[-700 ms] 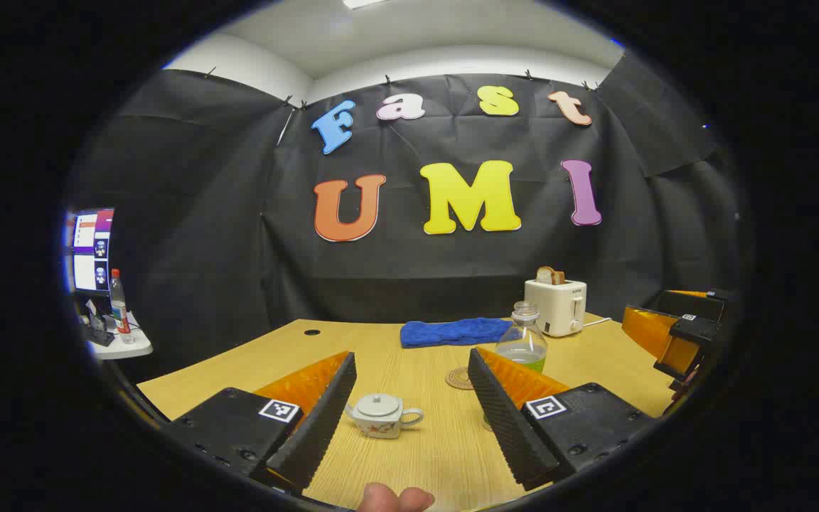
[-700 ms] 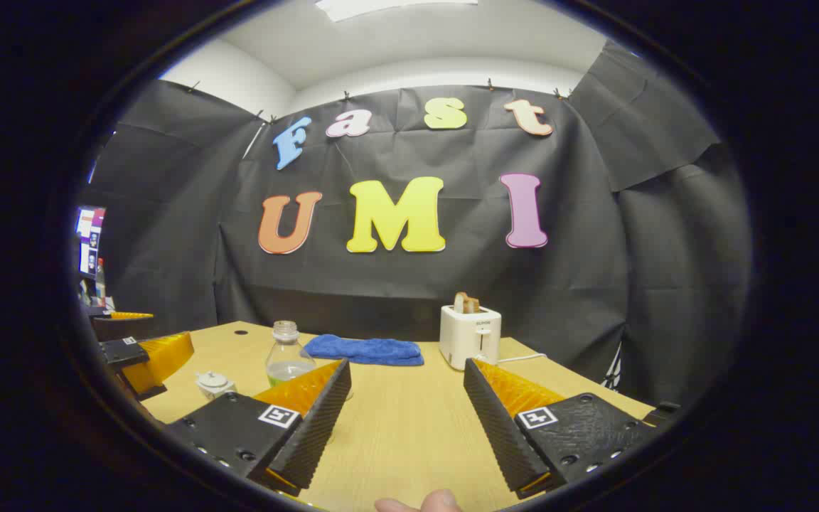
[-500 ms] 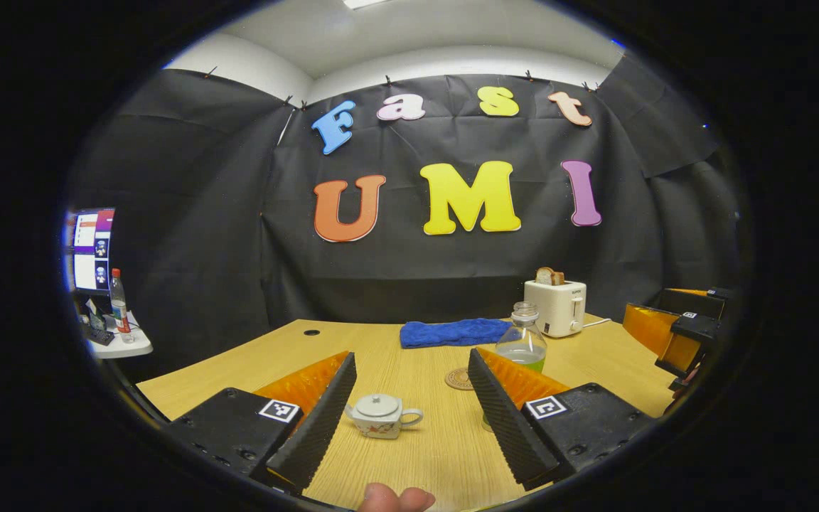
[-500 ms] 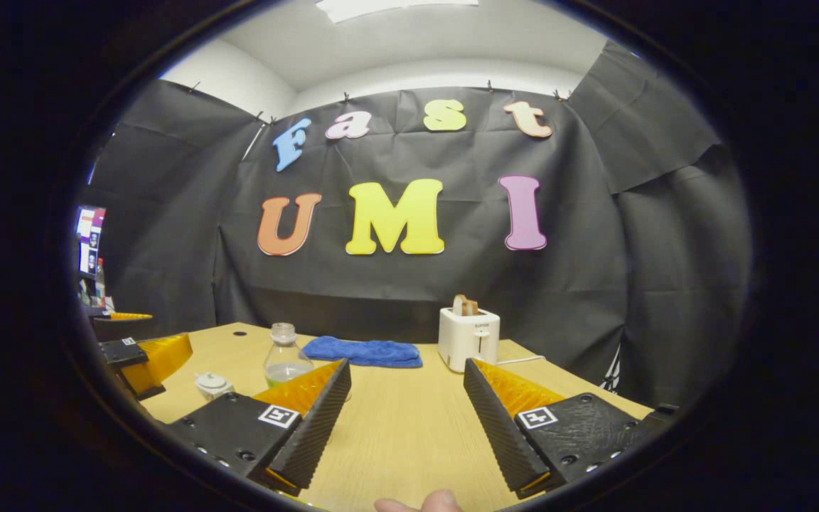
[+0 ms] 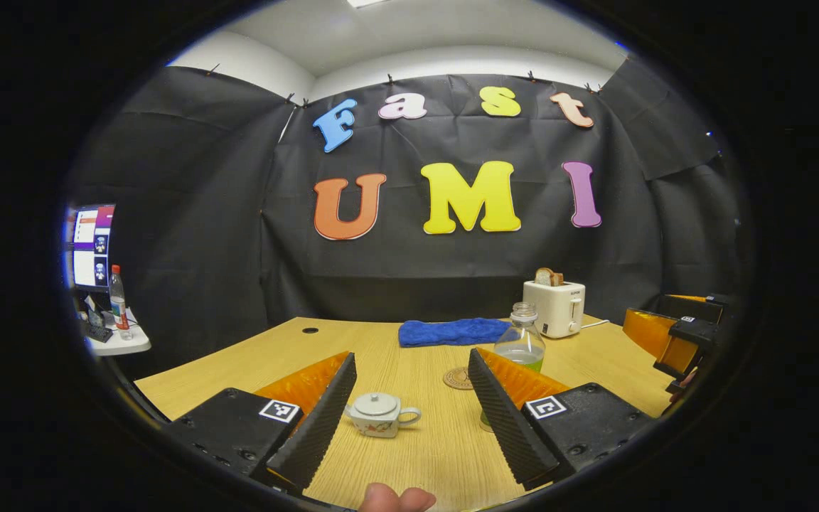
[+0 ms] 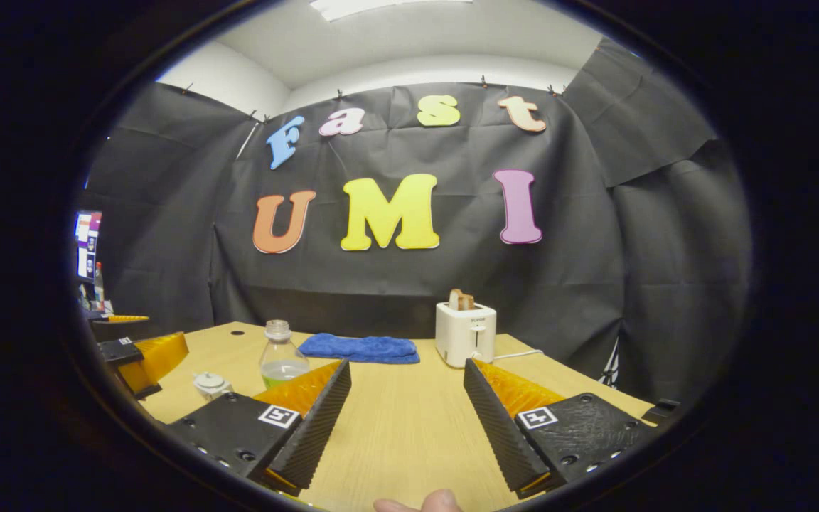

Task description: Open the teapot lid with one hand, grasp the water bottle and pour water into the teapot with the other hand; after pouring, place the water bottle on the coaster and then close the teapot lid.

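A small white teapot with its lid on sits on the wooden table, between the fingers of my open left gripper and a little ahead of them. A clear uncapped water bottle holding some water stands behind the left gripper's right finger. A round woven coaster lies left of the bottle. In the right gripper view, my right gripper is open over bare table; the bottle and teapot are off to its left, near the other gripper.
A blue towel lies at the back of the table, beside a white toaster with bread in it. The other gripper hovers at the table's right edge. A side shelf with a monitor and a bottle stands to the left.
Both views have shifted only slightly; the right gripper view has tilted a little, with the bottle and toaster drifting left. Both grippers stay open and nothing has been touched.
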The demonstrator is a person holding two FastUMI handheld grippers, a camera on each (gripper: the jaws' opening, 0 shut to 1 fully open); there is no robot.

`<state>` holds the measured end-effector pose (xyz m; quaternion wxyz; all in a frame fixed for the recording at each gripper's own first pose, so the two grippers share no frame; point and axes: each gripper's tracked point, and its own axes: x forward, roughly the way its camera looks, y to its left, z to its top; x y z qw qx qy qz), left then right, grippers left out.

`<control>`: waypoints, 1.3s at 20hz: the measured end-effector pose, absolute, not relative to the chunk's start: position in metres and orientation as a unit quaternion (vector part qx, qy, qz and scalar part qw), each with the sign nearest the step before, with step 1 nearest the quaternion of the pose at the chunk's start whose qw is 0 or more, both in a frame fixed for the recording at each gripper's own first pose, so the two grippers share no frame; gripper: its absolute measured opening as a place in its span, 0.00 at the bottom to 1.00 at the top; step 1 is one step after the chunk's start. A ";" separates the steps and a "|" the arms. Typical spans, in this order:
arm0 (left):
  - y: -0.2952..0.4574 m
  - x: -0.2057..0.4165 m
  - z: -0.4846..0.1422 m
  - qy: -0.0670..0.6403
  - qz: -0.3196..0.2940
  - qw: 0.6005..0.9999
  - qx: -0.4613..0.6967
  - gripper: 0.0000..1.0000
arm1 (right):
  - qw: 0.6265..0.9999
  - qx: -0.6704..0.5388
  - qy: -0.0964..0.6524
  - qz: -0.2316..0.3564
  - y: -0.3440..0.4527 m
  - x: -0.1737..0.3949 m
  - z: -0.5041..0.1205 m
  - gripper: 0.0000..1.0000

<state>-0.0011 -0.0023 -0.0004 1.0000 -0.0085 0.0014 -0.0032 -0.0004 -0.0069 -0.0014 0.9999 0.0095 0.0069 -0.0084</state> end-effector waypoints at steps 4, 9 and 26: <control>0.003 0.000 -0.003 0.003 0.006 1.000 -0.009 0.99 | 1.000 0.001 0.003 -0.004 -0.003 -0.001 -0.001 0.95; 0.011 0.008 -0.014 0.017 0.012 1.000 -0.019 0.99 | 1.000 -0.006 0.007 0.000 -0.003 0.004 -0.005 0.95; 0.036 0.069 -0.092 0.137 0.005 0.990 -0.029 0.69 | 0.998 -0.021 0.053 -0.008 -0.019 0.020 -0.042 0.95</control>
